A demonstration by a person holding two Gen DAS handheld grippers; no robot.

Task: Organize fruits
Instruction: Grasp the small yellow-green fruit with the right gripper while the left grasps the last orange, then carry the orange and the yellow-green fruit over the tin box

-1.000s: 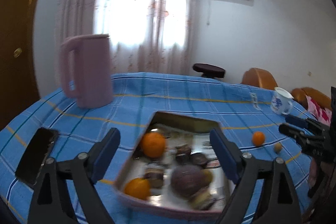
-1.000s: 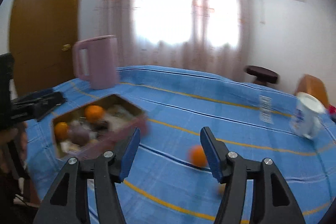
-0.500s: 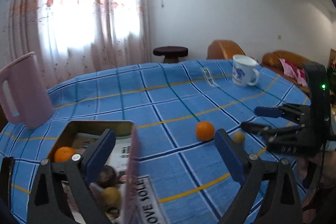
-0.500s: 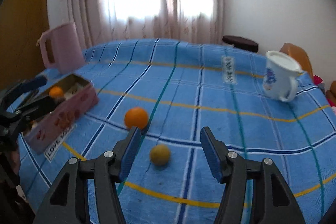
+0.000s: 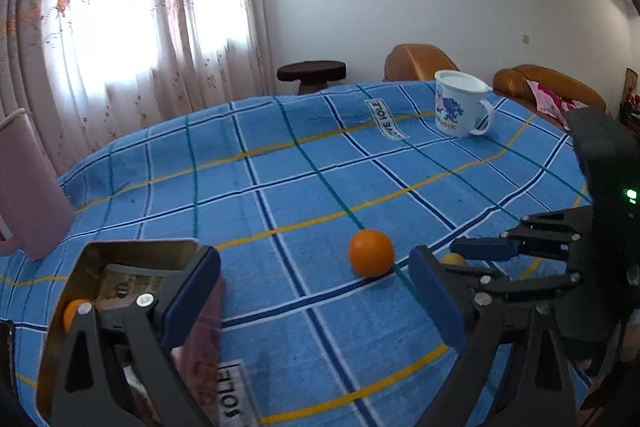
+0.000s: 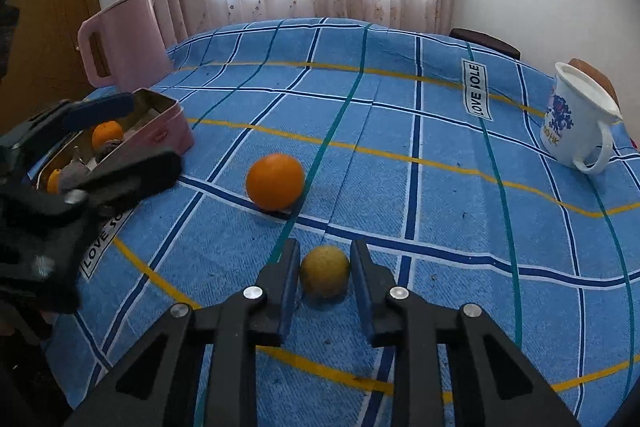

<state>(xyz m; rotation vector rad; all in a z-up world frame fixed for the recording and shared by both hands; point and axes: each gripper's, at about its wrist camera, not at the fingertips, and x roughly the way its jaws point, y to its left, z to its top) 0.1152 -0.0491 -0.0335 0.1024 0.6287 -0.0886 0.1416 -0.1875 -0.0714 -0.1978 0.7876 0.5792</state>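
Orange [image 6: 275, 181] lies between tin [image 6: 160, 131] and mug [image 6: 576, 119], perhaps nearer the tin.

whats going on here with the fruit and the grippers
A person is sorting fruit with two handheld grippers. The right gripper has shut on a small yellow fruit on the blue checked tablecloth. The left gripper is open and holds nothing. An orange lies loose nearby; the pink tin already holds fruit.

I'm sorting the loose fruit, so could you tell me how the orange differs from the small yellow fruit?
The orange is bright orange and larger; the small yellow fruit is dull yellow. The orange lies free on the cloth, while the yellow fruit sits between the right gripper pads. Both are round and outside the tin.
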